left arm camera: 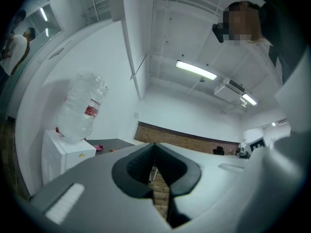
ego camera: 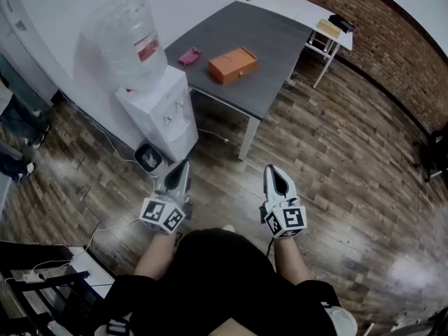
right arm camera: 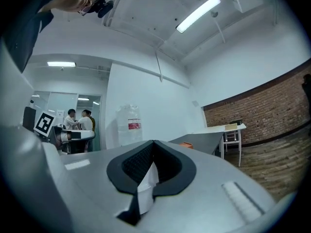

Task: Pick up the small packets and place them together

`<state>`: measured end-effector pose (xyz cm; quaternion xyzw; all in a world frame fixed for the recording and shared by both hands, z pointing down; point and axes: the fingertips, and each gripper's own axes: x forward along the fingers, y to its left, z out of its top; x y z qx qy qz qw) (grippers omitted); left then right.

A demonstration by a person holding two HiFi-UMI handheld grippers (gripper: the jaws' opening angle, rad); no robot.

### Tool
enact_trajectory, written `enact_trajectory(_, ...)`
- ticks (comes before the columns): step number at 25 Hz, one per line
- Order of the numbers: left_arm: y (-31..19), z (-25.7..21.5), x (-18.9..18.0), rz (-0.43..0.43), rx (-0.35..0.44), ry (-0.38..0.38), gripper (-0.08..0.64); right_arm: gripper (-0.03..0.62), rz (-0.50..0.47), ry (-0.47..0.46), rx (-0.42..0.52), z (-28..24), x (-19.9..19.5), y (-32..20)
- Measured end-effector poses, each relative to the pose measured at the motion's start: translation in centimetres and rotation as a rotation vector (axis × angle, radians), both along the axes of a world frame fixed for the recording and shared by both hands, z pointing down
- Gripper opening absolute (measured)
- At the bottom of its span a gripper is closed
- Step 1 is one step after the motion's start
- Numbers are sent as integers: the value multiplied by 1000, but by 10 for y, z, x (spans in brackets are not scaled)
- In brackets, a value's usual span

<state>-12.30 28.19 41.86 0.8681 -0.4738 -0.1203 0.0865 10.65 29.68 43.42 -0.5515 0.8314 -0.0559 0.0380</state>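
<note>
Lying far ahead of both sets of fingers, the packet [ego camera: 190, 56] is a small, flat, bright pink thing, slightly crumpled. It rests on the dark grey table [ego camera: 280, 40]. It is too small to tell whether it is one packet or several stacked together. An orange box [ego camera: 232, 65] lies on the same table, just right of the packet and apart from it.

In the head view the left gripper [ego camera: 183, 165] and the right gripper [ego camera: 270, 169] are held low in front of the person, side by side over the wood floor [ego camera: 336, 159]. Both point forward toward the table and are well short of it.

In the left gripper view, the left gripper [left arm camera: 154, 143] has its fingers clenched tip to tip, with nothing between them. Only floor shows through the gap behind the tips. The packet [left arm camera: 98, 148] appears there as a pink speck, beyond the fingers and to their left.

In the right gripper view, the right gripper [right arm camera: 153, 141] is clenched the same way and holds nothing. The box [right arm camera: 186, 145] shows past its fingertips, a little to their right.

A white water cooler [ego camera: 162, 110] stands ahead and left of the left fingers, between them and the packet.
</note>
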Motion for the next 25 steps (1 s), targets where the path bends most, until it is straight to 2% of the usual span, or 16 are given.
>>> enact_trajectory(6,-27,1,22,41,-8,-32,0,2,35,-6,-24,7,22,-23)
enact_trajectory(11,-68,2,32,63,-1,1,0,2,83,38,-106,26,29,-52)
enact_trajectory(18,-149,6,38,125,13,15,0,2,152,83,-81,14,35,-113)
enact_trajectory(25,-226,-4,35,175,30,10,0,2,188,92,-69,4,24,-180)
